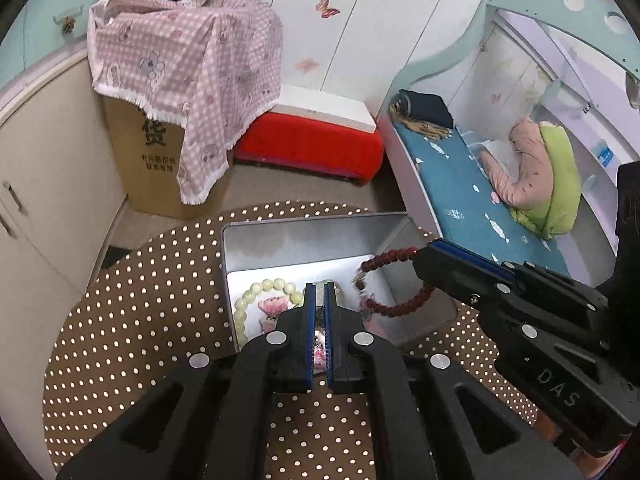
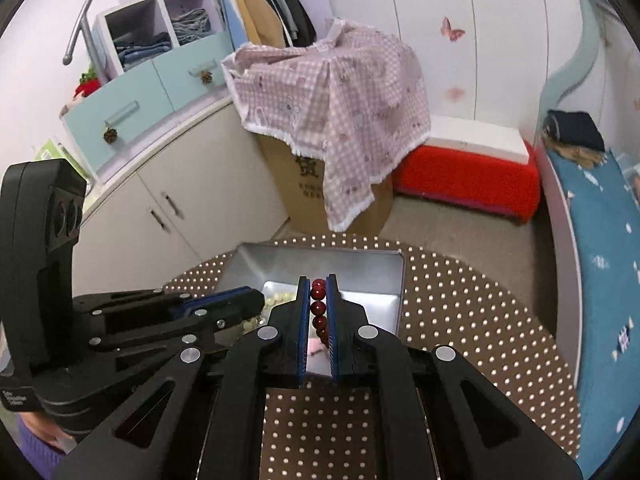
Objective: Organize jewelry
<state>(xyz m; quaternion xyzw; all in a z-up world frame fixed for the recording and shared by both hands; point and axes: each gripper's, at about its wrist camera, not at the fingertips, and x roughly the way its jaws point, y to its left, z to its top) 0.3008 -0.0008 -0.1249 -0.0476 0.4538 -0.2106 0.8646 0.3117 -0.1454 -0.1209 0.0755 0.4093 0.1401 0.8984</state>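
Note:
A silver tin box [image 1: 308, 236] stands open on a round brown dotted table [image 1: 132, 320]. A pale green bead bracelet [image 1: 244, 304] lies inside it at the left, on a pink picture. My right gripper [image 1: 420, 250] is shut on a dark red bead bracelet [image 1: 396, 306] and holds it hanging over the box's right side; the beads show between its fingers in the right wrist view [image 2: 319, 308]. My left gripper [image 1: 320, 288] is nearly closed over the box's middle, on a small silvery thing I cannot make out. The box also shows in the right wrist view [image 2: 320, 260].
A cardboard box [image 1: 160, 168] under a pink checked cloth stands behind the table. A red and white stool [image 1: 316, 140] is to its right. A bed with a blue sheet [image 1: 480, 200] runs along the right. Beige cabinets [image 1: 48, 184] are at the left.

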